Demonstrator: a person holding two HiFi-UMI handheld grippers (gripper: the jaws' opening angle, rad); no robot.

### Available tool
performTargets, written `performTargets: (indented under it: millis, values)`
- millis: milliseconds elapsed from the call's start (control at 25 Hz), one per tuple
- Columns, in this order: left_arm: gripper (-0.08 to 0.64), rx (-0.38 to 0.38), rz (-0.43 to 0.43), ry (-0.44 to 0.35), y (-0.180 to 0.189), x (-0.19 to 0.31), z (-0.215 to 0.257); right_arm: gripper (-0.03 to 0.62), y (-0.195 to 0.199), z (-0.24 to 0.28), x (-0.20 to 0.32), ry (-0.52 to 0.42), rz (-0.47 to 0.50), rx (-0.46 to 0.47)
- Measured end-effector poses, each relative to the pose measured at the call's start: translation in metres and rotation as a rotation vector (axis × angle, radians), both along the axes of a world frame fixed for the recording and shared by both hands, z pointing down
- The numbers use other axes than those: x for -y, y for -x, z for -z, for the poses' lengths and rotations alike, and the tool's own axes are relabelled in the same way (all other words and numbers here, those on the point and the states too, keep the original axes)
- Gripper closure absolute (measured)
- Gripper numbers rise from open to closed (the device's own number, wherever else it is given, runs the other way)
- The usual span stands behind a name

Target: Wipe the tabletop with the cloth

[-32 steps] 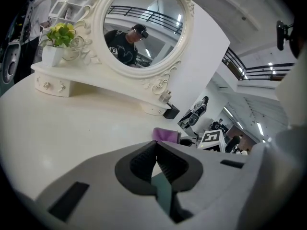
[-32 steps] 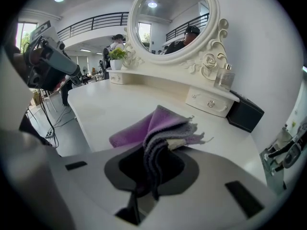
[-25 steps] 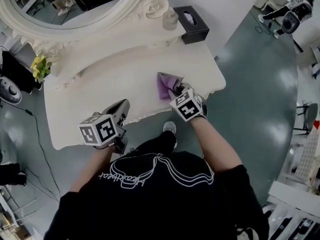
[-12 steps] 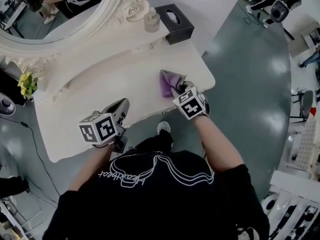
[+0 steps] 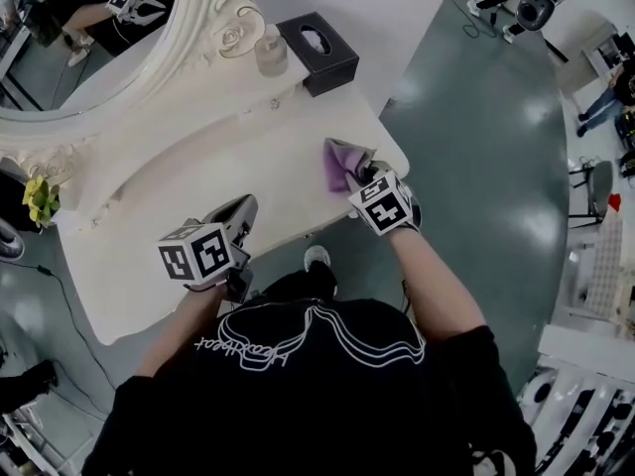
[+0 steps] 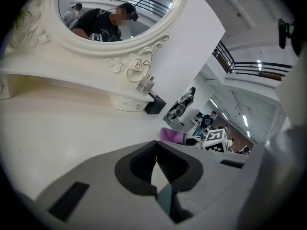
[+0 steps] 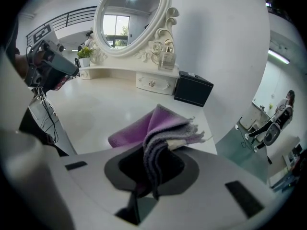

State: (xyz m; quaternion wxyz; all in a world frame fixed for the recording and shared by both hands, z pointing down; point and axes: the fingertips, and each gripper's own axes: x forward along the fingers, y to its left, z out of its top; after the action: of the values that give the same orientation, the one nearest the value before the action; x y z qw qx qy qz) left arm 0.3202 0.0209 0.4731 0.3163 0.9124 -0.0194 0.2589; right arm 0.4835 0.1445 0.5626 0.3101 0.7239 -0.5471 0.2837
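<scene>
- The counter [image 5: 198,167] lay broad and bare through its middle, from the left gripper [image 5: 240,209] at the front edge across to the cloth [image 5: 340,164] near the right end.
- Along the back, the mirror's carved frame [image 5: 213,23] and its low base walled that side off.
- A glass bottle [image 5: 269,56] and a black box [image 5: 317,53] stood side by side in the back right corner, well apart from the cloth.
- Yellow flowers [image 5: 40,198] crowded the far left end.
- Past the counter's right edge there was only open floor [image 5: 476,147].

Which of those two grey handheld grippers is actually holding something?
The right gripper: its jaws pinch the purple woven cloth. The left gripper is shut on nothing.
</scene>
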Motion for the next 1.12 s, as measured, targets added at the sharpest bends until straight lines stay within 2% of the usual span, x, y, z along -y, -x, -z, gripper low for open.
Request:
performTargets:
  millis: [520, 800, 1120]
  values:
    - [0.555, 0.013, -0.009, 0.022, -0.017, -0.006, -0.01, 0.537, -0.055, 0.0, -0.043, 0.027, -0.115, -0.028]
    - [0.555, 0.029, 0.011, 0.038, -0.015, -0.006, -0.016, 0.537, -0.083, 0.0, -0.066, 0.022, -0.185, -0.044]
    - [0.555, 0.053, 0.017, 0.04, -0.006, -0.004, -0.022, 0.537, -0.095, -0.001, -0.078, 0.0, -0.249, -0.04]
